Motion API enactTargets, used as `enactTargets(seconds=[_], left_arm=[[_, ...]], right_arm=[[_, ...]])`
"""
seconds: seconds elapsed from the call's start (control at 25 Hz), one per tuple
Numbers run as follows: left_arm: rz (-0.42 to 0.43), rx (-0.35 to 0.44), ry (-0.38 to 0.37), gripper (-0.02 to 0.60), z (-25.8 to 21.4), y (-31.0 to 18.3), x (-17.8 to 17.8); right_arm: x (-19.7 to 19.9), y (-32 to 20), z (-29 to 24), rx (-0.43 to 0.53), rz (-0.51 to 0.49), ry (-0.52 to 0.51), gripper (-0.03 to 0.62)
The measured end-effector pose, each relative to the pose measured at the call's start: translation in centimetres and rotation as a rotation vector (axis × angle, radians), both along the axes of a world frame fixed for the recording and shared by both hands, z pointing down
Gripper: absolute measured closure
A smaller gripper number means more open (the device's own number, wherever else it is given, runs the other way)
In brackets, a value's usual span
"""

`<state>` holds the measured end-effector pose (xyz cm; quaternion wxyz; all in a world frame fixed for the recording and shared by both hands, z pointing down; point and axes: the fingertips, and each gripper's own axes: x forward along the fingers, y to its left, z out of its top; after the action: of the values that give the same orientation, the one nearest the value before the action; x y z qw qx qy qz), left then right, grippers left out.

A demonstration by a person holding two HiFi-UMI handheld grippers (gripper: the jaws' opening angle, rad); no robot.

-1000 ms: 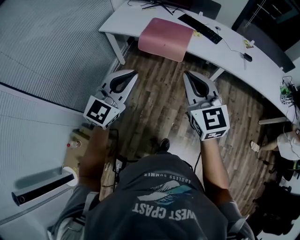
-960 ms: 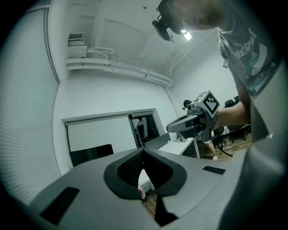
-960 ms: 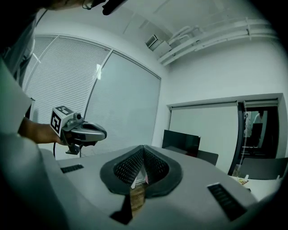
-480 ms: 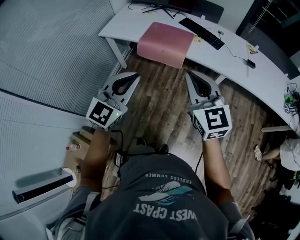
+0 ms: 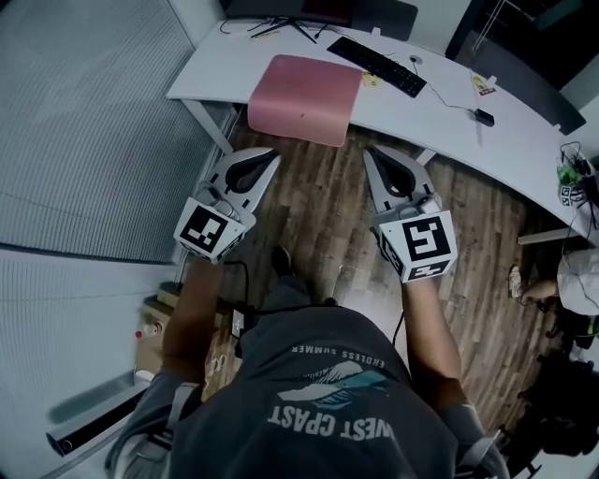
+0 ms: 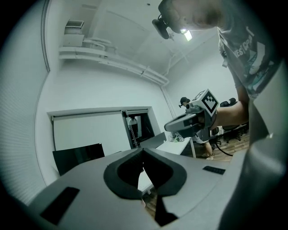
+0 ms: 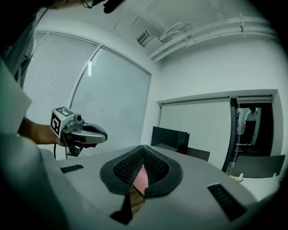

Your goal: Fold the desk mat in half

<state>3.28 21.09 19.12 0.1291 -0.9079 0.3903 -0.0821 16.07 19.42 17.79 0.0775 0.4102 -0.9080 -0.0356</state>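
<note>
A pink desk mat [image 5: 305, 98] lies flat on the white desk [image 5: 215, 73], its near edge hanging slightly over the desk's front. My left gripper [image 5: 270, 154] is held above the wooden floor, just short of the mat's near left corner, jaws shut and empty. My right gripper [image 5: 371, 152] is level with it, near the mat's right corner, also shut and empty. In the right gripper view a strip of the pink mat [image 7: 141, 179] shows through the jaw opening, and the left gripper [image 7: 104, 133] appears at the left. The left gripper view shows the right gripper [image 6: 167, 127] ahead.
A black keyboard [image 5: 378, 65], a monitor base [image 5: 281, 21] and small items sit on the desk behind the mat. Desk legs [image 5: 208, 126] stand under its front left. A seated person [image 5: 571, 281] is at the far right. Boxes [image 5: 154, 327] lie by the wall at the left.
The desk and mat have shifted left and slightly nearer in the head view as the person steps forward. Both grippers keep their pose, shut.
</note>
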Motion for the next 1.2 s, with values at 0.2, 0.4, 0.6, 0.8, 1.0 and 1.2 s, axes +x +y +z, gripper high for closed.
enactTargets(seconds=[0.2, 0.4, 0.6, 0.8, 1.0, 1.2], left_arm=[[0.054, 0.002, 0.019, 0.565, 0.0, -5.1, -1.3], [0.092, -0.004, 0.027, 0.565, 0.2, -9.3, -3.6], [0.115, -0.023, 0.033, 0.565, 0.9, -13.4, -5.8], [0.147, -0.045, 0.034, 0.564, 1.7, -16.7, -7.6], [0.166, -0.061, 0.050, 0.565, 2.6, -19.6, -10.0], [0.179, -0.073, 0.061, 0.565, 3.5, -22.0, -12.1]], right_arm=[[-1.1, -4.0, 0.4, -0.007, 0.058, 0.015, 0.568], [-3.2, -7.6, 1.0, -0.019, 0.096, 0.022, 0.568], [-5.1, -11.0, 1.9, -0.036, 0.129, 0.038, 0.568], [-7.0, -14.0, 2.4, -0.063, 0.161, 0.039, 0.568], [-8.8, -16.7, 3.5, -0.075, 0.189, 0.059, 0.568], [-10.7, -18.6, 4.5, -0.094, 0.204, 0.061, 0.568]])
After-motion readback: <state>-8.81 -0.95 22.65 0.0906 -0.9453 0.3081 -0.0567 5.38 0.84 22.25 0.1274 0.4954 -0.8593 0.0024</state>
